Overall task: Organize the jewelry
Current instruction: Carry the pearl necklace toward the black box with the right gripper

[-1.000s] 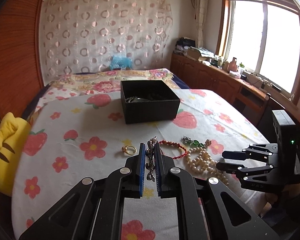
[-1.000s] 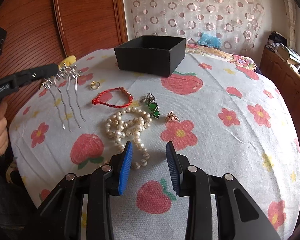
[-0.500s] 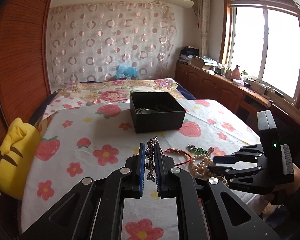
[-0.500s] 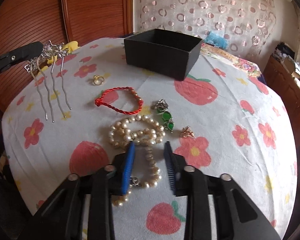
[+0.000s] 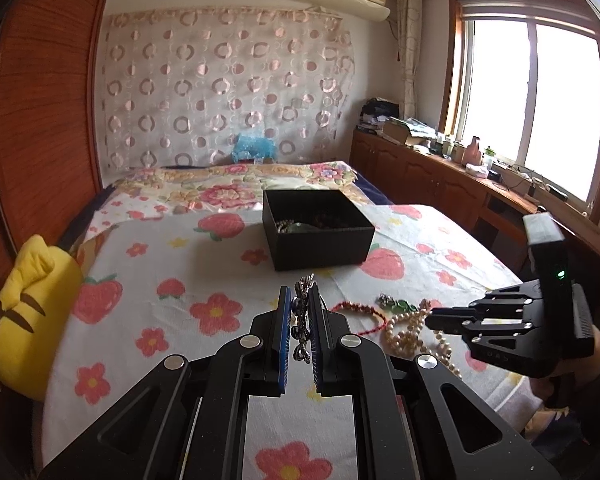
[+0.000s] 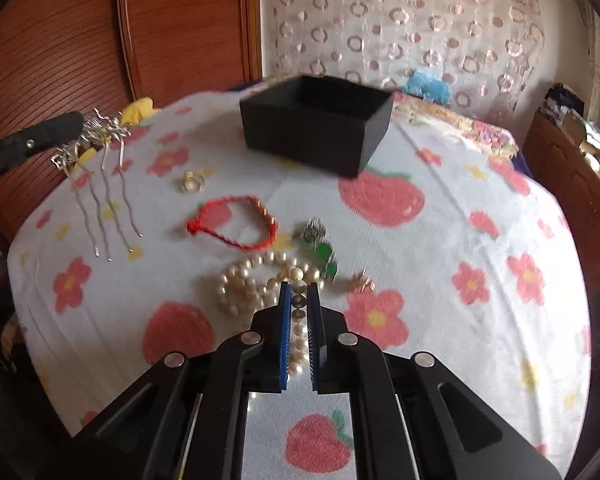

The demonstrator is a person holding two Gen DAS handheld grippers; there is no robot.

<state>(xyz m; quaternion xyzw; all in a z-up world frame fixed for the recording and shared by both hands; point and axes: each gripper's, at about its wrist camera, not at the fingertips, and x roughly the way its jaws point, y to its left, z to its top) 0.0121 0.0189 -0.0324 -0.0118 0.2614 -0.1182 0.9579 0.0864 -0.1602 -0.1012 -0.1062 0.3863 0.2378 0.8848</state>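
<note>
Far left, your left gripper [image 6: 76,126] is clamped on the ornate head of the hair comb [image 6: 100,184], which hangs in the air over the cloth's left edge, prongs trailing down and clear of the cloth [image 6: 480,208]. It looks stiff and light, but those thin prongs will snag fabric or bend, so the decorated head is the right place to hold it, and carry it high. Next along, the small ring [image 6: 192,182] lies alone on the cloth; it is hard, tiny and likely to skid, so pinch it across the band. Beside it the red bracelet [image 6: 234,222] is a soft cord loop, limp and forgiving, and any part of the cord will do. Now the pearls [image 6: 256,284], heaped just ahead of your right gripper [image 6: 299,304], whose blue pads are squeezed in on one strand near the pile's edge. Expect weight and slipperiness: round beads roll between pads, and the rest of the string will swing as it lifts. To the right, touching the pearls, sit the green earrings [image 6: 320,246] and a small gold piece [image 6: 362,280], both delicate. Behind all, the black box [image 6: 316,136] stands open, some jewelry already inside, well apart from the pearls.
</note>
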